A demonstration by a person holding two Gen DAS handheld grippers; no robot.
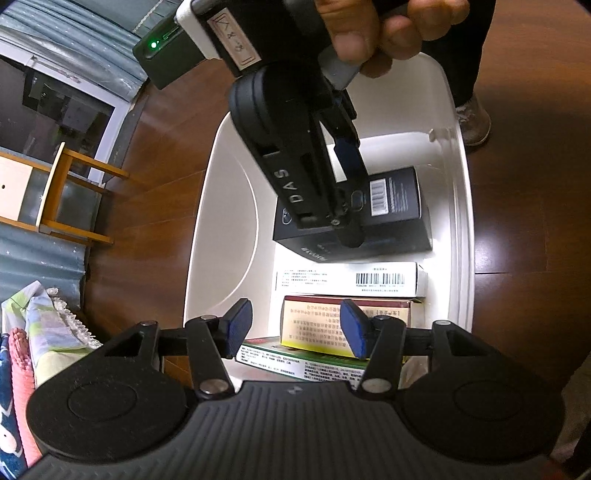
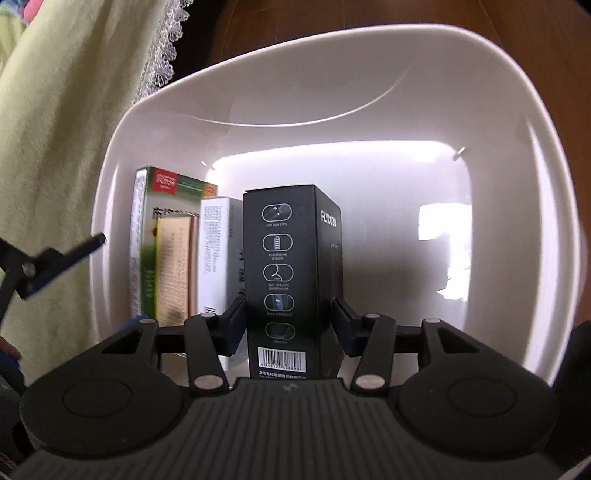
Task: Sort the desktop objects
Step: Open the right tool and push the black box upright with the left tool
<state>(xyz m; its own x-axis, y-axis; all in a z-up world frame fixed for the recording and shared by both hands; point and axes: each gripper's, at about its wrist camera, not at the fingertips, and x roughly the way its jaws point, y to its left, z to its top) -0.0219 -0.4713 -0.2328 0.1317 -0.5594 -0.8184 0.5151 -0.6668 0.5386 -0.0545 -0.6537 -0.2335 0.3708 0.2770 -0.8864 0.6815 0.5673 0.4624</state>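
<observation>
A white plastic bin (image 1: 229,229) (image 2: 369,92) holds several boxes standing side by side. The black box (image 1: 399,206) (image 2: 284,240) stands upright in the bin, and my right gripper (image 2: 290,328) (image 1: 328,221) is shut on its two sides. To its left in the right wrist view are a white box (image 2: 214,258) (image 1: 351,280), a tan box (image 2: 173,266) (image 1: 317,325) and a green box (image 2: 147,221) (image 1: 295,363). My left gripper (image 1: 295,328) hovers open above that end of the bin with nothing between its blue pads. One of its fingers (image 2: 62,258) shows at the left.
The bin rests on a dark wood surface (image 1: 517,221). A pale green lace-edged cloth (image 2: 55,129) (image 1: 48,325) hangs close beside the bin. A wooden stool (image 1: 62,195) stands farther off. A person's hand (image 1: 369,29) and a shoe (image 1: 474,122) are beyond the bin.
</observation>
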